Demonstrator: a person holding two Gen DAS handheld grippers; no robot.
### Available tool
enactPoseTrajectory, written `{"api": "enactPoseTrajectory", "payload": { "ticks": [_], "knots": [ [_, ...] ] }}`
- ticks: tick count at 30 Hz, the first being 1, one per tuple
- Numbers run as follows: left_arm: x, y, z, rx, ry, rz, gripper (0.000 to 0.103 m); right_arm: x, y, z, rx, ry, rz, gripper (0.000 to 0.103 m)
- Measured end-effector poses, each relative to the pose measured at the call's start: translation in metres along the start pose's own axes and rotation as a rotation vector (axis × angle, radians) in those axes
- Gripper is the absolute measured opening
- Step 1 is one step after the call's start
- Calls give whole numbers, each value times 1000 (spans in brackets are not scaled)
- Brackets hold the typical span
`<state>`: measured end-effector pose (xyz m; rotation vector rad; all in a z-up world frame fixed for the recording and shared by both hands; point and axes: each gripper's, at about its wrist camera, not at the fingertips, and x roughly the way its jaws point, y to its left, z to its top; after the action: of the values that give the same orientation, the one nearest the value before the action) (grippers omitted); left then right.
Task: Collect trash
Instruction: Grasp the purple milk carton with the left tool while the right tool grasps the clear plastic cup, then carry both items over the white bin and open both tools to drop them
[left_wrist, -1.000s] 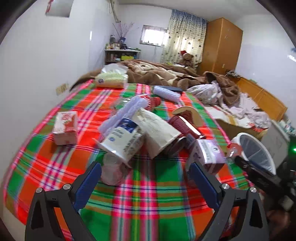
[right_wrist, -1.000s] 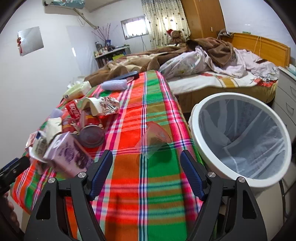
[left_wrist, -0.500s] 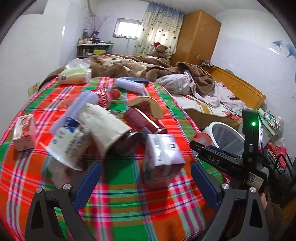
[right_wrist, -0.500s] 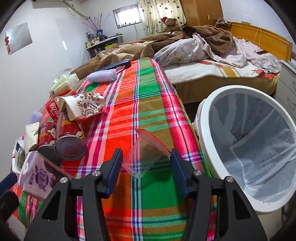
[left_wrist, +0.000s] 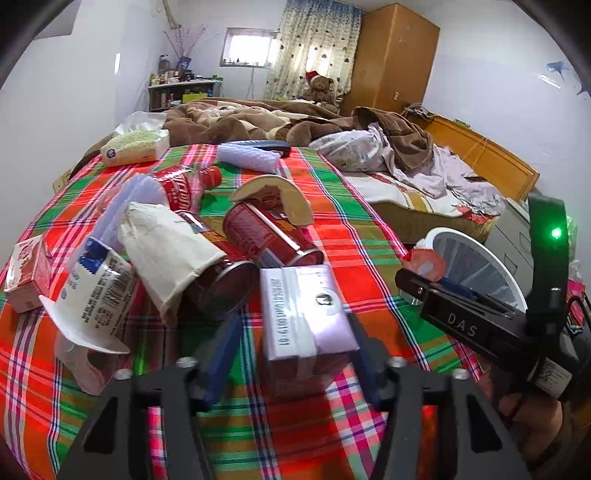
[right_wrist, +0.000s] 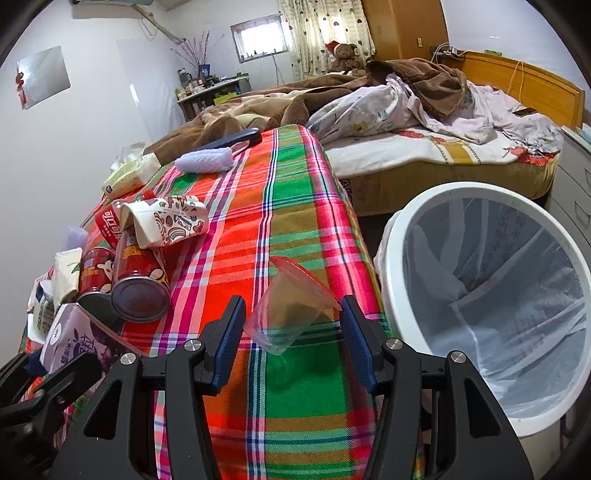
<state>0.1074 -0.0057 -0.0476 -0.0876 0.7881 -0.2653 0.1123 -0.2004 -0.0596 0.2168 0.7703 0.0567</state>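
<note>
A purple drink carton lies on the plaid cloth, between the fingers of my left gripper. The jaws are closing; the right pad is at the carton's side and a gap shows at the left pad. My right gripper is shut on a clear plastic cup with a red rim, near the table's right edge. From the left wrist view the right gripper shows the cup at its tip. A white bin with a liner stands just right of the table.
A pile of trash lies left of the carton: red cans, a white paper bag, a blue-and-white pouch, a small red carton and a cola bottle. A patterned paper cup and tissue pack lie farther back. An unmade bed fills the far side.
My left gripper swung right from the pouch to the purple carton and narrowed its jaws around it. My right gripper advanced a little and closed onto the clear cup.
</note>
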Motion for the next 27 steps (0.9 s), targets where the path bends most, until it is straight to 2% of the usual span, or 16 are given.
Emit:
{"api": "enactPoseTrajectory", "payload": {
  "ticks": [5, 18, 27],
  "knots": [
    [-3, -7, 1, 14, -10, -1, 37, -8, -5, 1, 2, -23, -3, 54],
    [-35, -43, 15, 81, -93, -13, 37, -35, -24, 9, 35, -89, -10, 54],
    [-39, -92, 32, 160, -113, -85, 37, -64, -56, 17, 73, -153, -44, 54]
  ]
}}
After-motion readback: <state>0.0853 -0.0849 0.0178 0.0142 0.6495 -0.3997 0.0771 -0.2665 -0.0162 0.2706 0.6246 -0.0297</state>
